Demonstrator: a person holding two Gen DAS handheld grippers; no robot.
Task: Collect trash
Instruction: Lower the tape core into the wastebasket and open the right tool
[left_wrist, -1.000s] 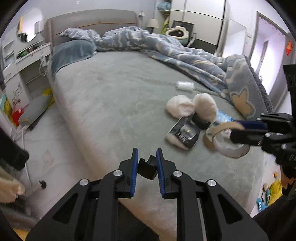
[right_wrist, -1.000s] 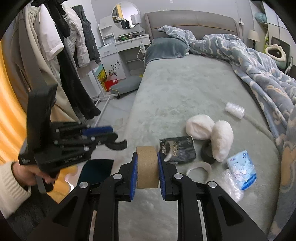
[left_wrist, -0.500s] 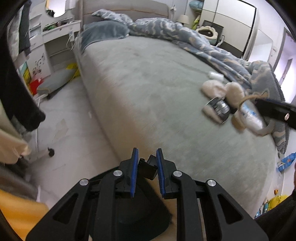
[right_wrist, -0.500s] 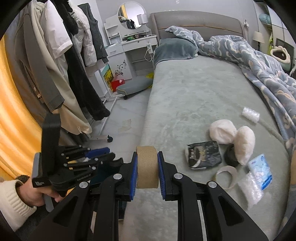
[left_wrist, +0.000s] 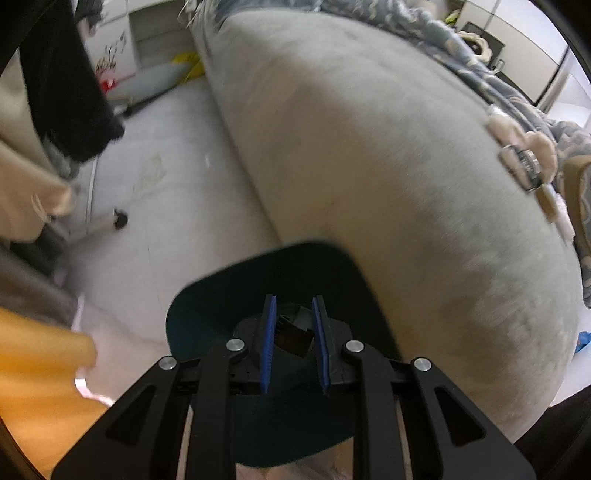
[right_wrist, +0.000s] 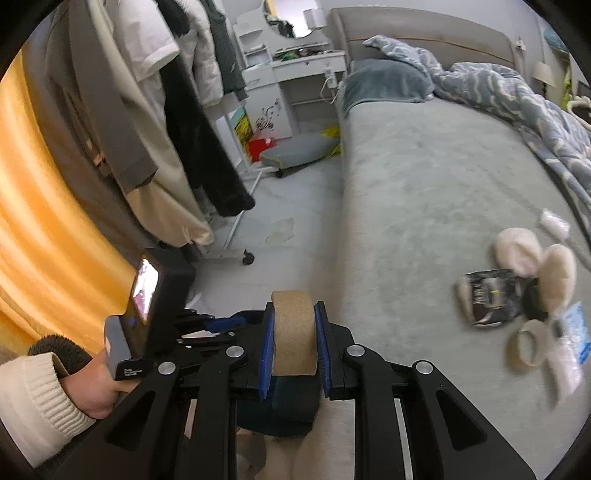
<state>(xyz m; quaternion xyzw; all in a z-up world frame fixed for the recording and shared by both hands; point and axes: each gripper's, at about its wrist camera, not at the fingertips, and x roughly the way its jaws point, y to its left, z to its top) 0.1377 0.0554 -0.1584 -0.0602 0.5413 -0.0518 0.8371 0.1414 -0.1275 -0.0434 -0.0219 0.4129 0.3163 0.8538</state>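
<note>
My left gripper (left_wrist: 293, 343) is shut on a small black piece of trash (left_wrist: 295, 328) and hangs over a dark teal bin (left_wrist: 229, 295) beside the bed. My right gripper (right_wrist: 293, 349) is shut on a brown cardboard roll (right_wrist: 293, 332), above the same bin (right_wrist: 280, 406). The left gripper shows at the left of the right wrist view (right_wrist: 207, 328). On the bed lie a black wrapper (right_wrist: 487, 299), an empty tape ring (right_wrist: 528, 345), a blue-white packet (right_wrist: 580, 332) and a small white wad (right_wrist: 554, 223).
The grey-green bed (right_wrist: 424, 184) fills the right, with fluffy earmuffs (right_wrist: 535, 262) and a blue blanket (right_wrist: 517, 96). A clothes rack with coats (right_wrist: 177, 122) and an orange curtain (right_wrist: 44, 229) stand at the left. A white dresser (right_wrist: 280, 85) is at the back.
Both grippers have swung left and down from the bed to above the bin. Each keeps hold of its piece.
</note>
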